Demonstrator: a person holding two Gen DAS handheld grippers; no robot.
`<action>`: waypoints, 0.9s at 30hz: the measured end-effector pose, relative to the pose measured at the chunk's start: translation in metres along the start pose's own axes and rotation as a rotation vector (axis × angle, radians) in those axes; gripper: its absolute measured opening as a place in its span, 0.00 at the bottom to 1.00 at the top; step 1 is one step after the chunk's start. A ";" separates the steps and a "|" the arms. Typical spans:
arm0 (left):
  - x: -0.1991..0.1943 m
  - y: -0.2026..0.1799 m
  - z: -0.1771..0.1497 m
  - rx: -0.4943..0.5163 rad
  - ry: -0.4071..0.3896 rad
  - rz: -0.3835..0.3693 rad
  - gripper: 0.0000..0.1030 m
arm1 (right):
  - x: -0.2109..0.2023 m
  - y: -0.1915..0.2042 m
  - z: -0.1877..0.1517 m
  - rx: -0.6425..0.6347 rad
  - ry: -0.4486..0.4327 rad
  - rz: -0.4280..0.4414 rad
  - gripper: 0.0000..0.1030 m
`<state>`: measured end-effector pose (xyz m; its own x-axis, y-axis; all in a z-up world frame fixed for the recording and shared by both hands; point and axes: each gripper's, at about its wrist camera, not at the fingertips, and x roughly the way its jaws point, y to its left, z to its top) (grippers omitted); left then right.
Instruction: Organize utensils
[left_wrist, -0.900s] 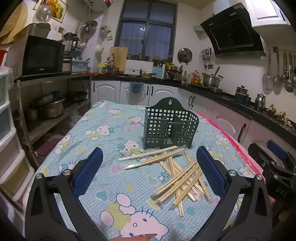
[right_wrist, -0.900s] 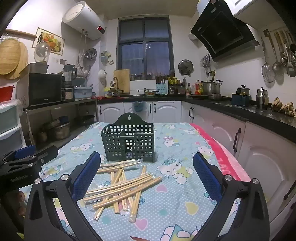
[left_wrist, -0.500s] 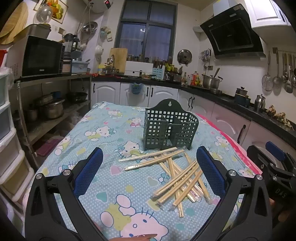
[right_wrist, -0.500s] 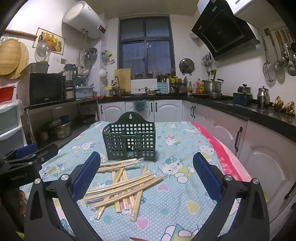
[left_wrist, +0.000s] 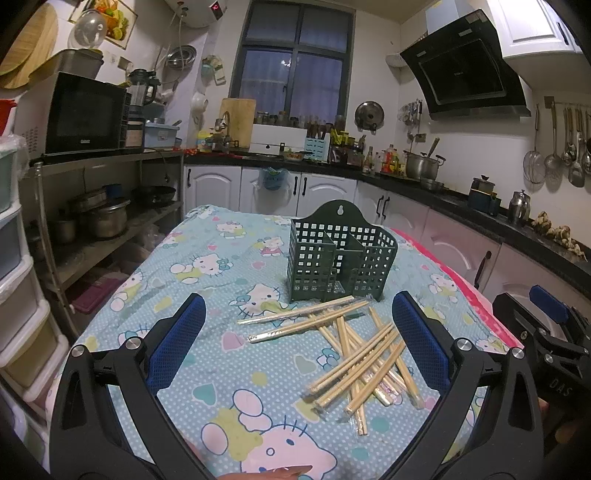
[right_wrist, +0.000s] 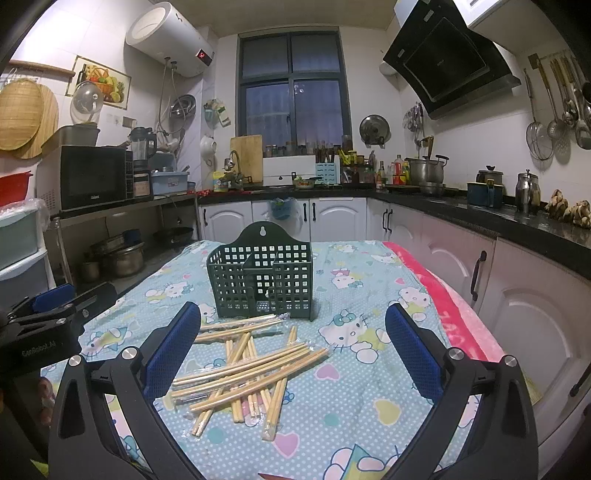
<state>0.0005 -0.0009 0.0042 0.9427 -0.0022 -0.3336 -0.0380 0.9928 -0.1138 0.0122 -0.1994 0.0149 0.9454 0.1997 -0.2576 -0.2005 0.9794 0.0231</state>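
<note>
Hovering before the first pick; both grippers empty, jaws spread wide: left gripper (left_wrist: 295, 336), right gripper (right_wrist: 293, 339); wrapped chopsticks (right_wrist: 251, 365) lie crisscrossed on the counter (right_wrist: 351, 413), just at 6 o'clock of the green caddy (right_wrist: 260, 282), nearest ones touching its base; caddy looks unfilled. Next, judged: descend on one pair, pinch, lift into a compartment. Versus 0.9 s ago: views nearly unchanged; right gripper slightly closer.

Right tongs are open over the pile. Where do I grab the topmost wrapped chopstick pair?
Take the top chopstick pair near its raised right end, toward, with the right tongs coming down from above, jaws straddling its width. It lies flat across the others, so that end looks least tangled.
</note>
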 end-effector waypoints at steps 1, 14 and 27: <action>0.000 0.000 0.000 0.000 -0.001 0.000 0.91 | 0.000 0.001 0.000 0.000 0.000 -0.001 0.94; -0.003 0.001 0.005 0.001 -0.005 0.000 0.91 | 0.001 -0.002 0.000 0.002 0.001 0.002 0.94; -0.006 0.004 0.013 -0.005 0.002 -0.008 0.91 | -0.004 0.008 0.000 -0.008 0.005 0.017 0.94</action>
<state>-0.0012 0.0044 0.0180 0.9424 -0.0103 -0.3344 -0.0320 0.9922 -0.1209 0.0074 -0.1928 0.0164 0.9405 0.2163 -0.2621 -0.2188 0.9756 0.0200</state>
